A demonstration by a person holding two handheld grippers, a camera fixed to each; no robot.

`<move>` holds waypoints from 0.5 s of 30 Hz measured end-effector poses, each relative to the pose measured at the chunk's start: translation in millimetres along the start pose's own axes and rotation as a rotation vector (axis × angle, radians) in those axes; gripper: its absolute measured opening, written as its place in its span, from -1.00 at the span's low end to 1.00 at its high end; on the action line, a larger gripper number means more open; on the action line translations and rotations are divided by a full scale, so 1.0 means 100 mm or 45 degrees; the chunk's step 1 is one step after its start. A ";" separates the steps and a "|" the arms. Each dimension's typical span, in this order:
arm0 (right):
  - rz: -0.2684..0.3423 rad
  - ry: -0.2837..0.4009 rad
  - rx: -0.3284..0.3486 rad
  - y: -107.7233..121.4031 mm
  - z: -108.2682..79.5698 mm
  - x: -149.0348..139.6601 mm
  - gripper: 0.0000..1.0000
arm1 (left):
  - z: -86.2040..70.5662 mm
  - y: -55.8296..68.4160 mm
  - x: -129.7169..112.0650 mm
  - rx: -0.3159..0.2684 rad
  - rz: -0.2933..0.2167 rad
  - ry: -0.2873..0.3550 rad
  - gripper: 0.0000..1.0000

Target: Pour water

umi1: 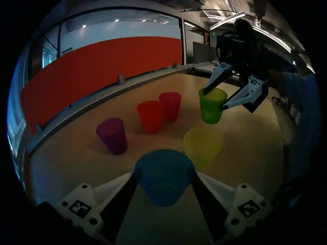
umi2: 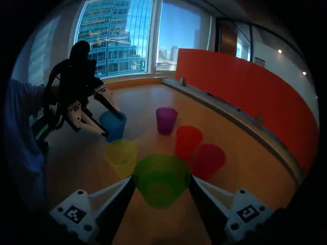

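Both views are dim and underexposed. Left gripper view: ceiling strip lights (umi1: 227,19) at 1 o'clock; faint, soft shadows on the table (umi1: 253,143). Right gripper view: daylight from windows (umi2: 118,36) at 11 o'clock, mild sheen on the table. Straight lines bow toward the rims. The blue cup (umi1: 164,175) and green cup (umi2: 161,179) at 6 o'clock render soft

Pale wood worktop (umi1: 253,139) in dim indoor light. Orange-red partition (umi1: 102,65) along its far edge, with a grey rail (umi1: 98,97) at the partition's foot. Above the partition, glazed wall (umi1: 118,26) dotted with small bright spots. Right of the partition in the left gripper view, ceiling strip lights (umi1: 227,19). Left of it in the right gripper view, tall windows (umi2: 122,36) onto high-rise towers (umi2: 98,28) and blue sky
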State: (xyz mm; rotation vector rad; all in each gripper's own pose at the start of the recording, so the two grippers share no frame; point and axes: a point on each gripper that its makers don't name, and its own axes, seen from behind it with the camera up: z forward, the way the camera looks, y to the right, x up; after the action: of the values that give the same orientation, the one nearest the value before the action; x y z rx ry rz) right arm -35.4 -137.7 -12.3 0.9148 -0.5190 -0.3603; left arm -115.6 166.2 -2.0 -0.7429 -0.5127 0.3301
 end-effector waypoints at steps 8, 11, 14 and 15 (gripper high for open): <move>0.004 -0.034 -0.008 0.01 0.07 -0.12 0.85 | 0.06 0.01 -0.07 -0.011 -0.022 -0.012 0.76; 0.009 -0.042 -0.008 0.00 0.09 -0.15 0.85 | 0.08 0.01 -0.11 -0.012 -0.027 -0.018 0.76; 0.012 -0.047 -0.009 0.00 0.10 -0.18 0.85 | 0.10 0.00 -0.13 -0.010 -0.027 -0.022 0.76; 0.013 -0.049 -0.010 0.00 0.11 -0.19 0.85 | 0.11 0.00 -0.14 -0.009 -0.027 -0.023 0.76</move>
State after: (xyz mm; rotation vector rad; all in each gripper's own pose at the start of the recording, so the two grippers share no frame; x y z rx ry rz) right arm -57.3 -135.4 -12.3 0.8989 -0.5572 -0.3708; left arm -132.9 166.0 0.3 -0.7417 -0.5387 0.3154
